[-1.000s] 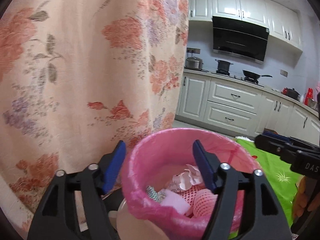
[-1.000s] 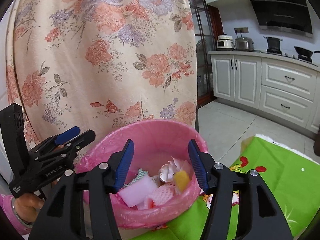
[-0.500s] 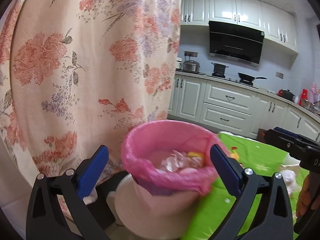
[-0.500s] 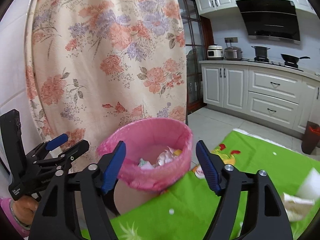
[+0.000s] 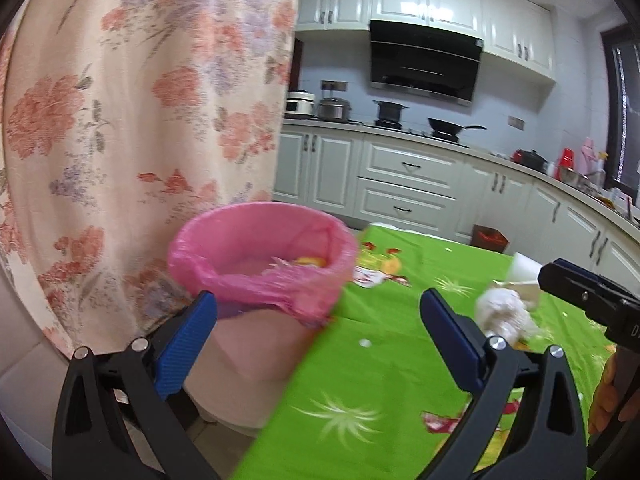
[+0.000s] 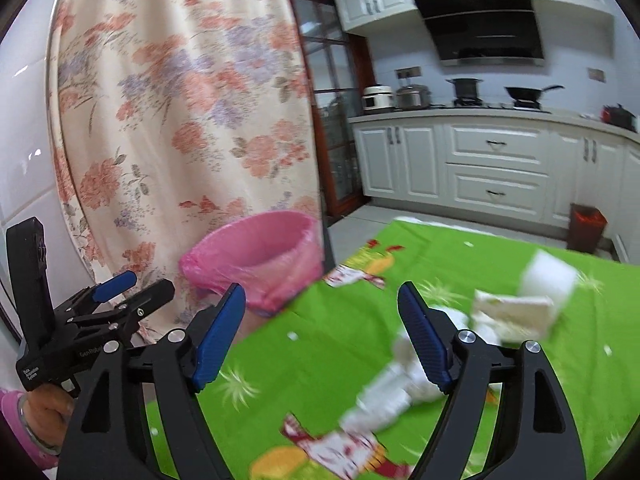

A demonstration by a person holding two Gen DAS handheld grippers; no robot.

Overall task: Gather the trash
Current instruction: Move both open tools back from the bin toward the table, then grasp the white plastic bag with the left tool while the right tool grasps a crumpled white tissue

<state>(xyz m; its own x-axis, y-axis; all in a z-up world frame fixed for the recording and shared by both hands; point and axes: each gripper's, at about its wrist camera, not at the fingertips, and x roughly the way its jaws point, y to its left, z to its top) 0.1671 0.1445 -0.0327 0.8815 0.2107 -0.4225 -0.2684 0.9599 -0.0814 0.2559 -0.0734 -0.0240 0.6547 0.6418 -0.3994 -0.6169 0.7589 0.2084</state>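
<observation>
The left gripper (image 5: 318, 338) has its jaws wide and empty; the right gripper (image 6: 322, 332) jaws are opening, also empty. The pink-lined trash bin (image 5: 262, 258) stands centre left, beside the green table (image 5: 384, 364). Crumpled white paper (image 6: 404, 384) lies at lower right.

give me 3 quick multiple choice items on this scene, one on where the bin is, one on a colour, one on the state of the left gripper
1. Where does the bin stand?
A. on the counter
B. beside the table's edge, before the floral curtain
C. under the hood

2. What colour is the tablecloth?
A. green
B. blue
C. white

3. The left gripper is:
A. shut on paper
B. shut, empty
C. open, empty

Key: 1 B, it stands off the cloth's edge in front of the curtain; 2 A, bright green with prints; 3 C, blue fingers stand wide with nothing between them.
</observation>
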